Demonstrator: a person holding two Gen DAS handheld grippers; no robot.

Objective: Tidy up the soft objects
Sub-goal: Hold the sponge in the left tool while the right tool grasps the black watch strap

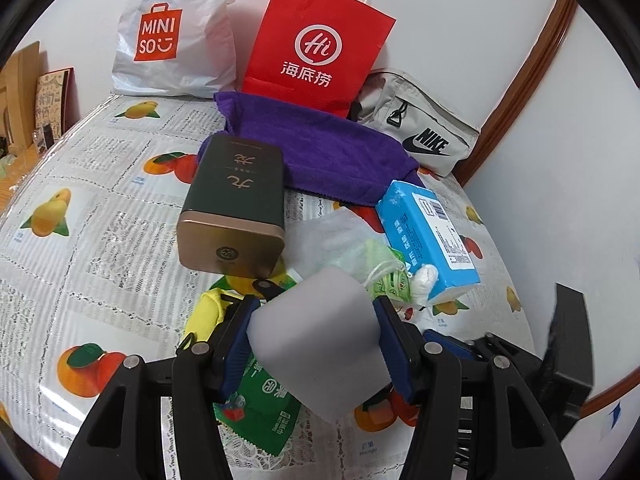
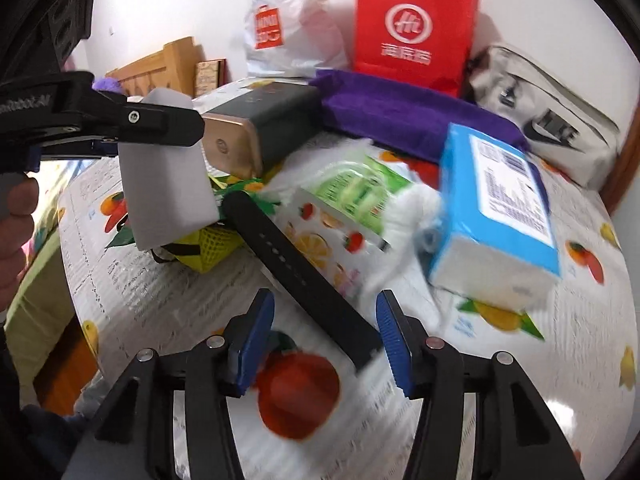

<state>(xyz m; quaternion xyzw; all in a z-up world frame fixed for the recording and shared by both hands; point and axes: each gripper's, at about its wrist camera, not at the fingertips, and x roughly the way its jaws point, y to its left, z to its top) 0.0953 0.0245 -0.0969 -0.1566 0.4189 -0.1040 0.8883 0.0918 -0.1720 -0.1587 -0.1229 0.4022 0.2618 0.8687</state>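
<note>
Left wrist view: the left gripper point(image 1: 316, 334) sits at the bottom centre of the frame, its two blue pads pinching a pale grey sponge block point(image 1: 320, 340) from either side. The block is held above the fruit-print tablecloth point(image 1: 100, 208). Under it, at lower centre, lies a green packet point(image 1: 266, 408), and a yellow item point(image 1: 208, 312) shows just left of the gripper. Above these, a dark tin with a gold end point(image 1: 236, 208) lies on its side. To the right of centre a blue tissue pack point(image 1: 428, 236) rests tilted, with a mesh pouch holding green contents point(image 1: 372, 258) touching its left side. A purple towel point(image 1: 320, 148) spreads across the middle, and behind it, along the top of the frame, stand a white shopping bag point(image 1: 176, 36) and a red paper bag point(image 1: 320, 44). A grey waist bag point(image 1: 420, 128) lies at the upper right.

Right wrist view: the picture is blurred. The right gripper point(image 2: 325, 336) is at the bottom centre with its blue pads spread apart and nothing between them; a black strap point(image 2: 300, 276) lies on the cloth running from mid-frame toward the gap. At the left, the left gripper point(image 2: 160, 120) is seen from the side, clamping the sponge block point(image 2: 168, 184) above the table. The tin point(image 2: 256, 132) is behind it, the tissue pack point(image 2: 496, 208) at the right, and the purple towel point(image 2: 408, 112) beyond.
</note>
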